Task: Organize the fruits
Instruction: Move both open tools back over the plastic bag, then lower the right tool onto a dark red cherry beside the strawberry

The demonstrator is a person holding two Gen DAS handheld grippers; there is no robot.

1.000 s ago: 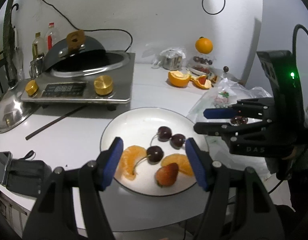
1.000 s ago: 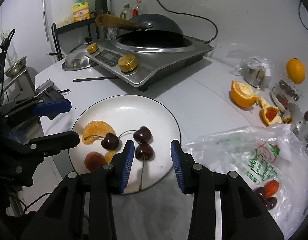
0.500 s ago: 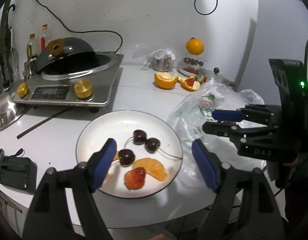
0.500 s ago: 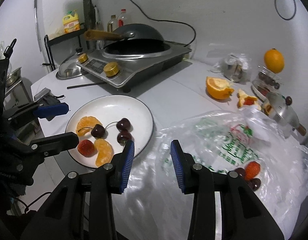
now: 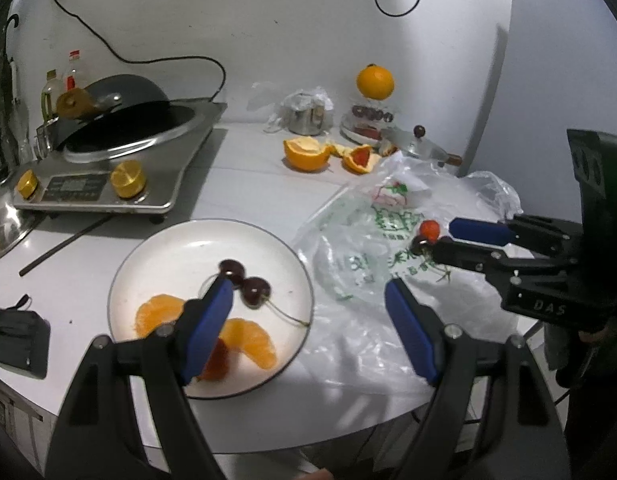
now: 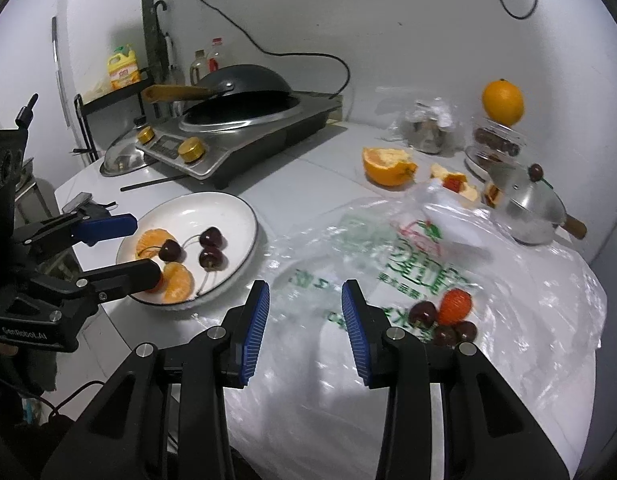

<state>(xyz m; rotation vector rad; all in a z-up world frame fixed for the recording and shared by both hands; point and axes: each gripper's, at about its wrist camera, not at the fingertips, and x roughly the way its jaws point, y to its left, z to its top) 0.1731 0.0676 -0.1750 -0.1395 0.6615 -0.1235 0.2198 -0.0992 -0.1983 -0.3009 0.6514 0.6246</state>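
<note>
Left gripper [image 5: 308, 312] hangs over the near edge of the plate [image 5: 156, 248], jaws spread wide with nothing between them. One blue pad sits above the fruit, the other above the bag [image 5: 360, 248]. Over the last second those jaws were opening, though they have hardly widened in the last half of it.

On the plate: three cherries [image 6: 210, 246], two orange segments [image 6: 178, 280] and a strawberry [image 5: 216, 362] (mostly hidden behind the left pad in that wrist's view). All loose, none held.

Right gripper [image 6: 304, 328] hovers above the crumpled plastic bag, jaws partly apart and empty. Just beside its right finger, inside the bag, lie a red strawberry [image 6: 454, 306] and three dark cherries [image 6: 422, 314], bunched together and touching.

Further back on the white table [image 6: 308, 168] sits a halved orange [image 6: 386, 166] with peel scraps [image 6: 454, 182] next to it. A whole orange [image 6: 502, 102] is perched atop a clear container near the wall. A steel pot [image 6: 526, 208] stands at the bag's far edge. The cooker [image 6: 236, 136] with its wok [image 6: 240, 82] holds the back left corner.
</note>
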